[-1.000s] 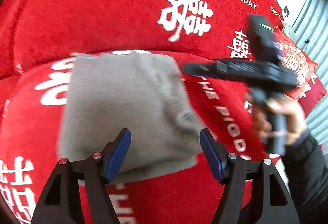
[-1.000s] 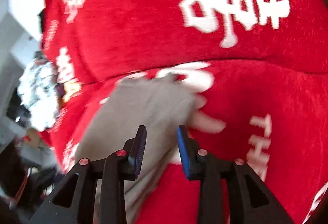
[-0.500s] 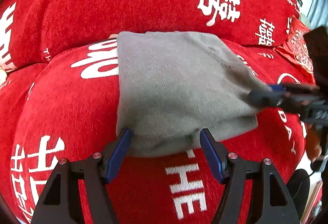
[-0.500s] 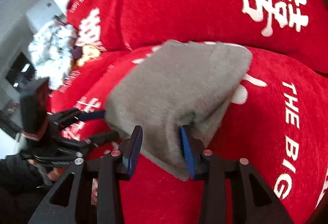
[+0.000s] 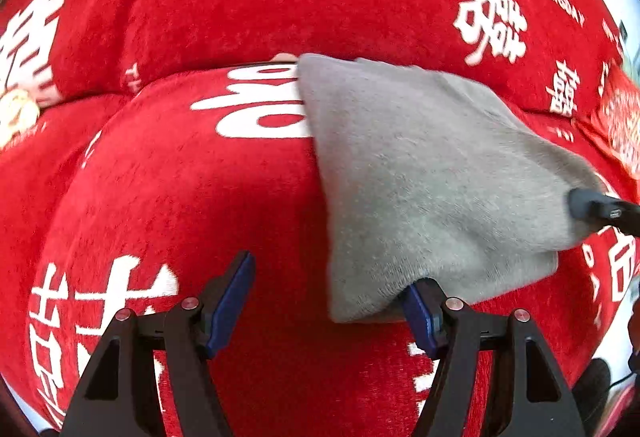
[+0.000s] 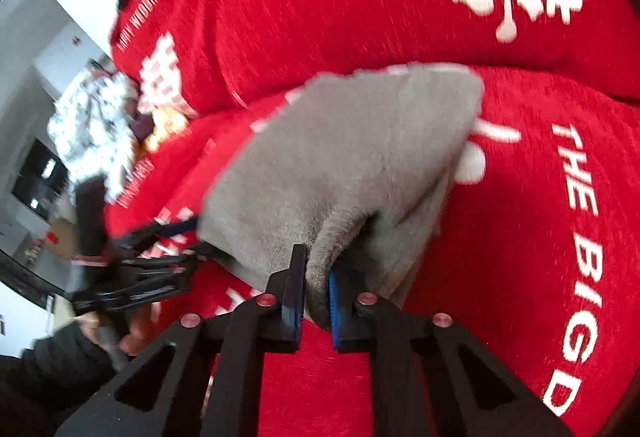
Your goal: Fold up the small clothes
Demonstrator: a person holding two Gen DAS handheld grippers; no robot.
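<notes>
While the cloth lies half-gathered on the sofa, the scene reads as follows.

Garment: a small grey garment (image 5: 420,173), folded into a thick pad, lies on the red sofa seat (image 5: 180,197) just in front of the crease where the seat meets the backrest, towards the seat's right side in the left wrist view.

Right tool: the right tool (image 6: 316,297) is clenched on the near edge of the grey garment; its jaws have just been closing, and a ridge of fabric stands pinched between them.

Left tool: the left tool (image 5: 328,301) is released, jaws wide apart. Its right finger tip sits under or against the garment's near left corner; the left finger stands over bare sofa. Nothing is gripped.

Handling: judged soft, light and limp, with a fuzzy knit surface that should not slip in the pads. It will sag and drape wherever unsupported, and stacked layers may slide apart if only the top one is caught.

Where to hold: best taken at edges and corners, pinching through every layer. With the right tool already on the near edge, the near left corner looks the natural place for the left tool.

Risk: the plush seat gives under pressure, so a finger could dig into the cover instead of sliding beneath the fabric.
</notes>
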